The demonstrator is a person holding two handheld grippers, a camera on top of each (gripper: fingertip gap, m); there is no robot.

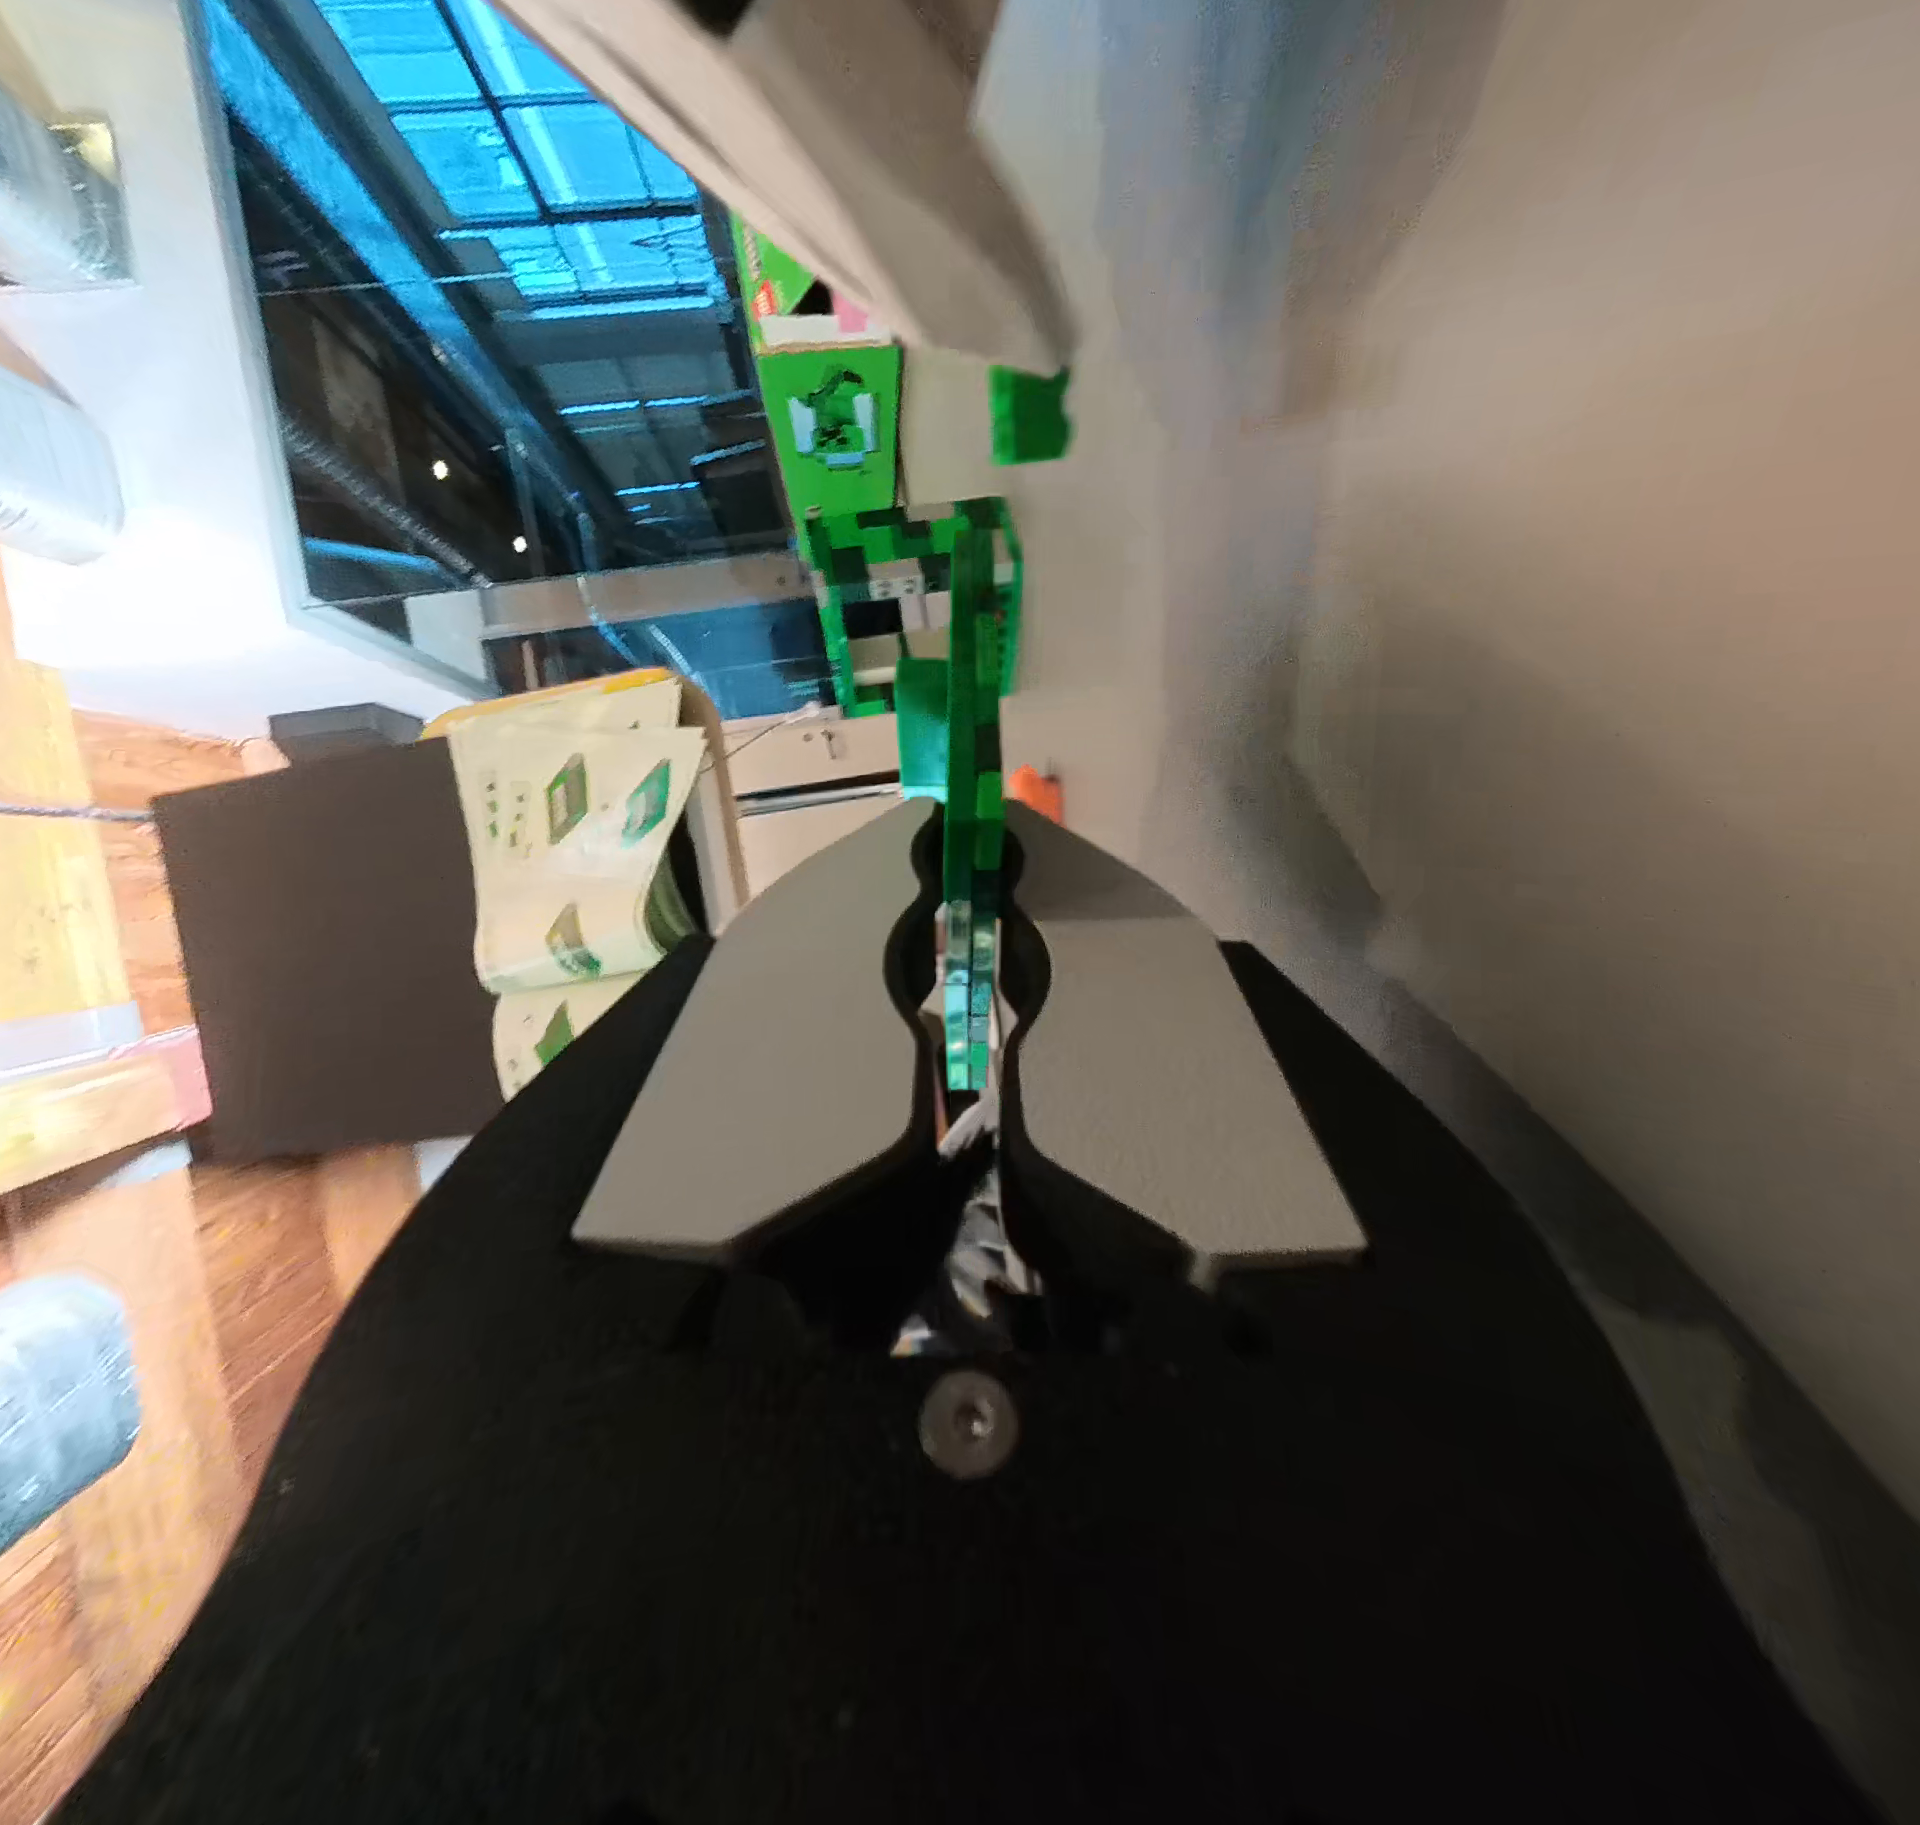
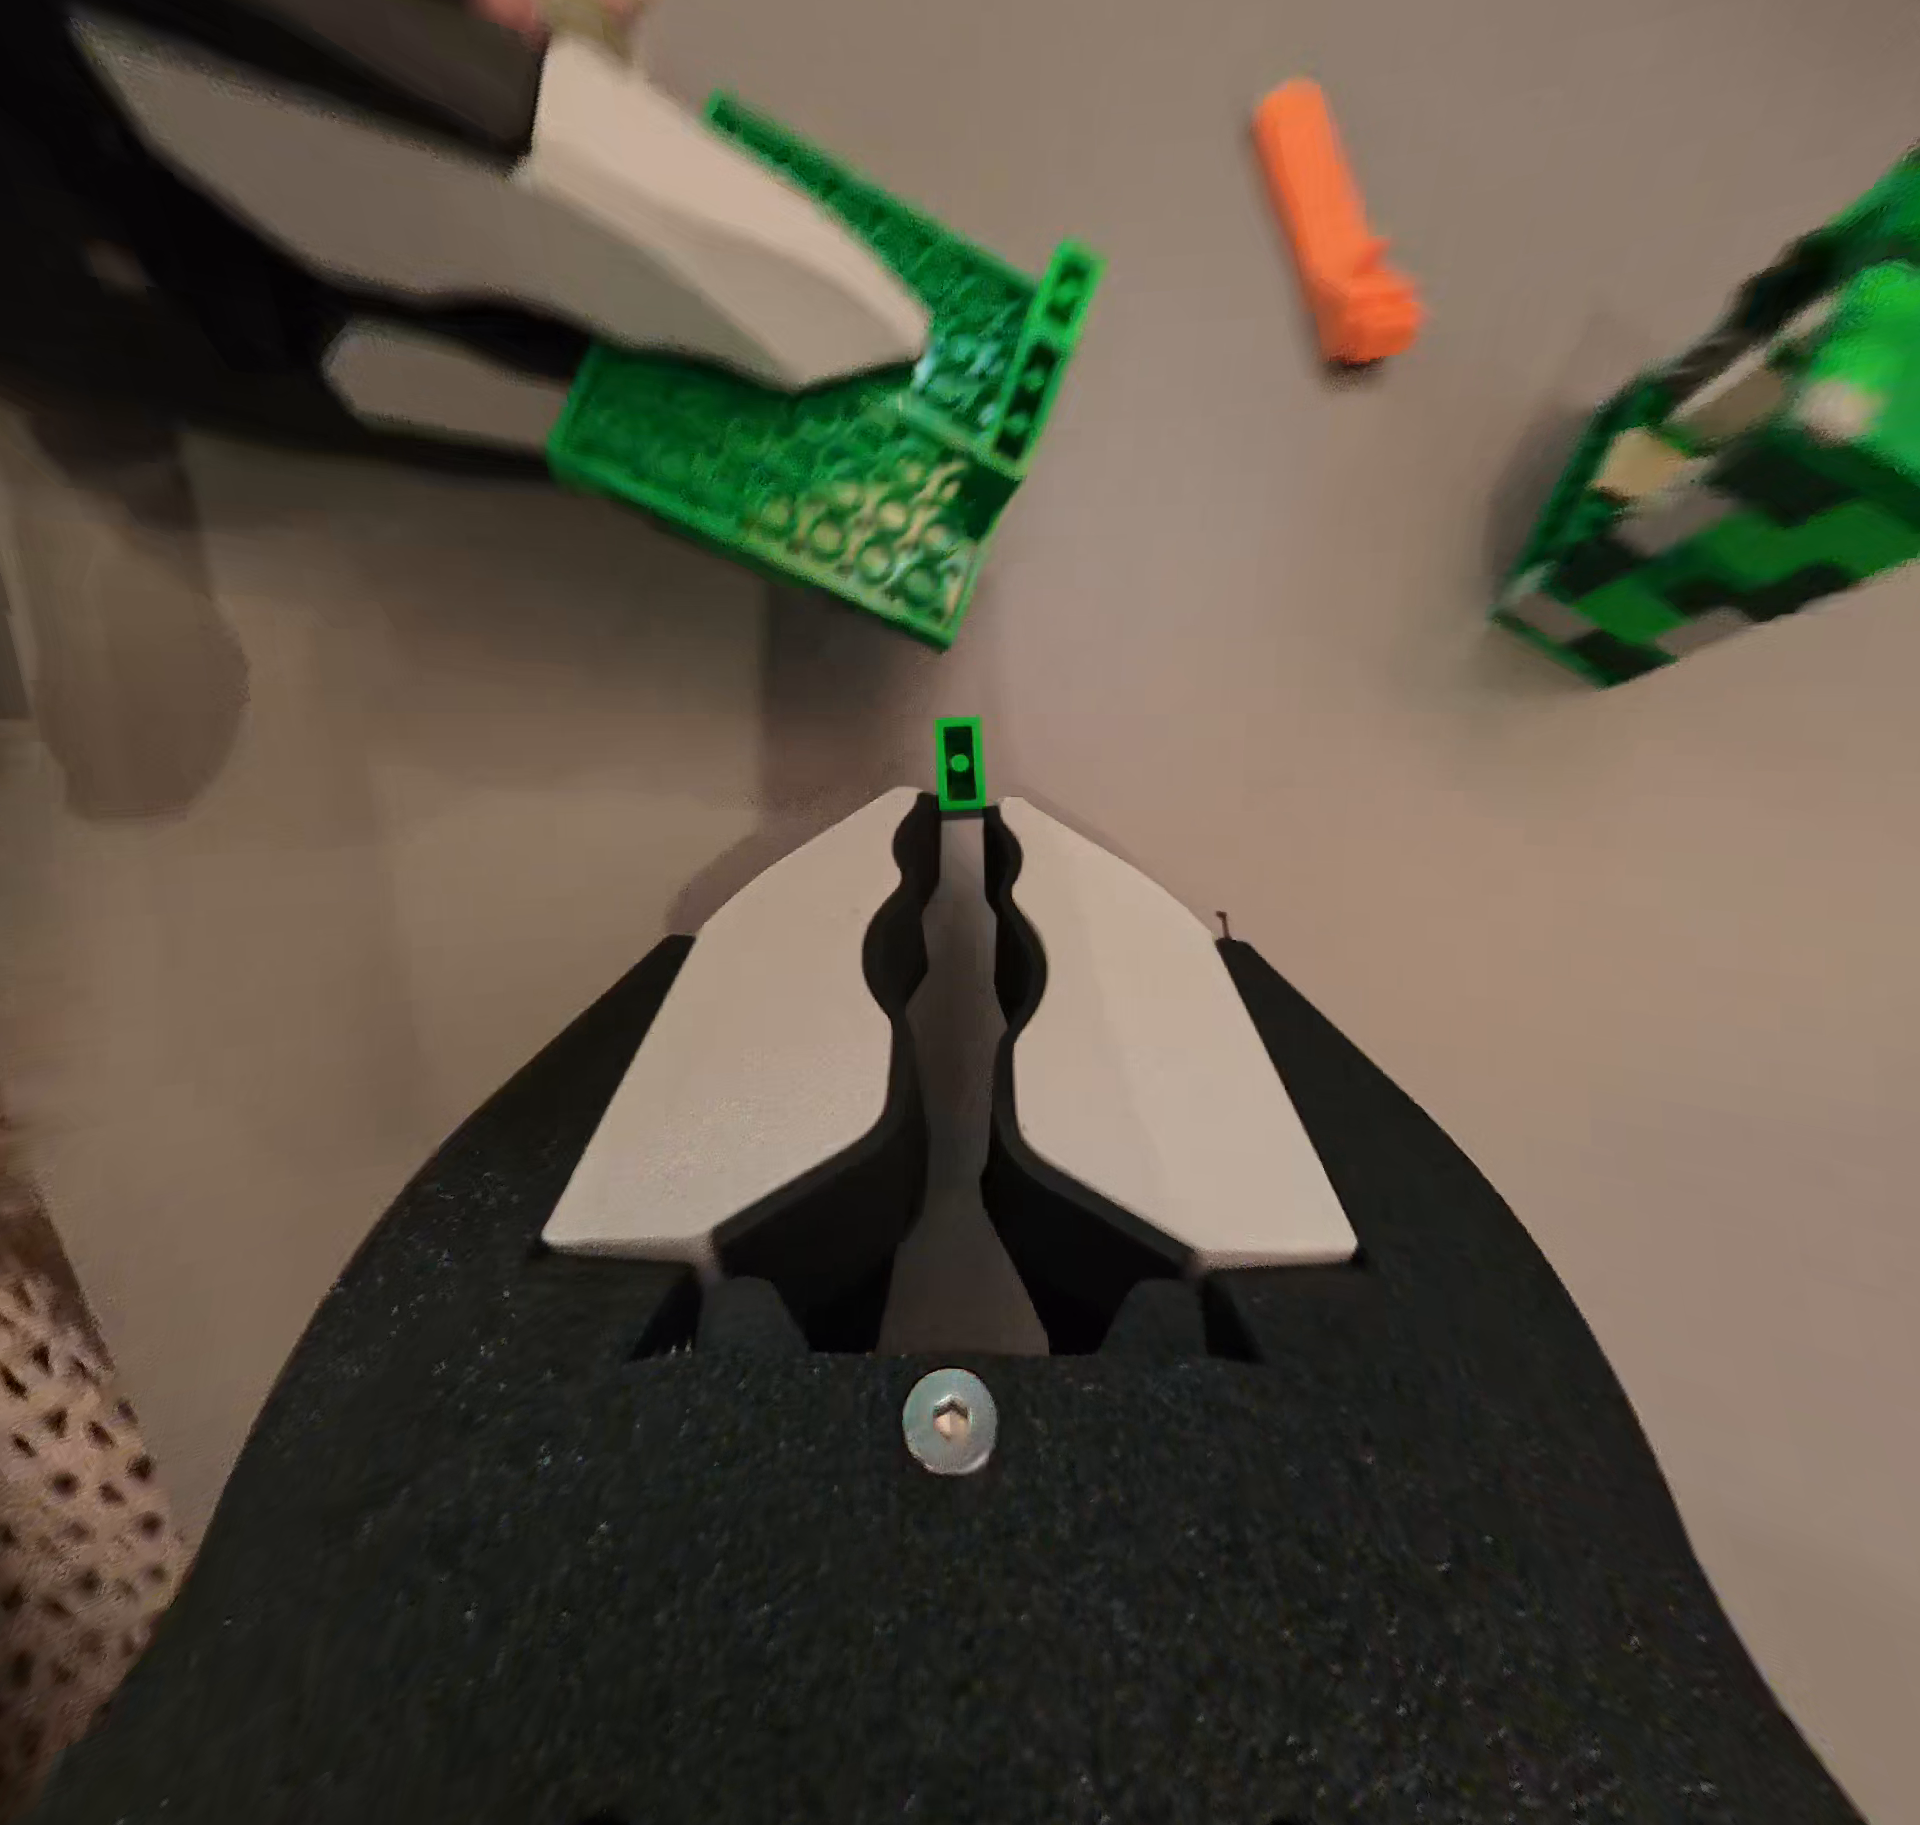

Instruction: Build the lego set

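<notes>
My left gripper [image 1: 971, 830] is shut on the edge of a flat green plate assembly [image 1: 971, 695], held on edge above the grey table; in the right wrist view the same assembly [image 2: 831, 466] shows its underside, clamped by the left gripper [image 2: 831, 373]. My right gripper [image 2: 961, 811] is shut on a small green brick [image 2: 959, 763], held at the fingertips just below the plate. The right gripper's fingers [image 1: 831, 165] and its green brick [image 1: 1029, 414] show at the top of the left wrist view. A part-built green and black model [image 2: 1725, 487] stands at the right, and shows beyond the plate in the left wrist view [image 1: 883, 591].
An orange brick separator [image 2: 1330, 227] lies on the grey table [image 2: 1351, 840]. An open instruction booklet [image 1: 582, 830] and a green set box [image 1: 831, 404] stand beyond the model. A knitted sleeve [image 2: 62, 1463] shows at the lower left.
</notes>
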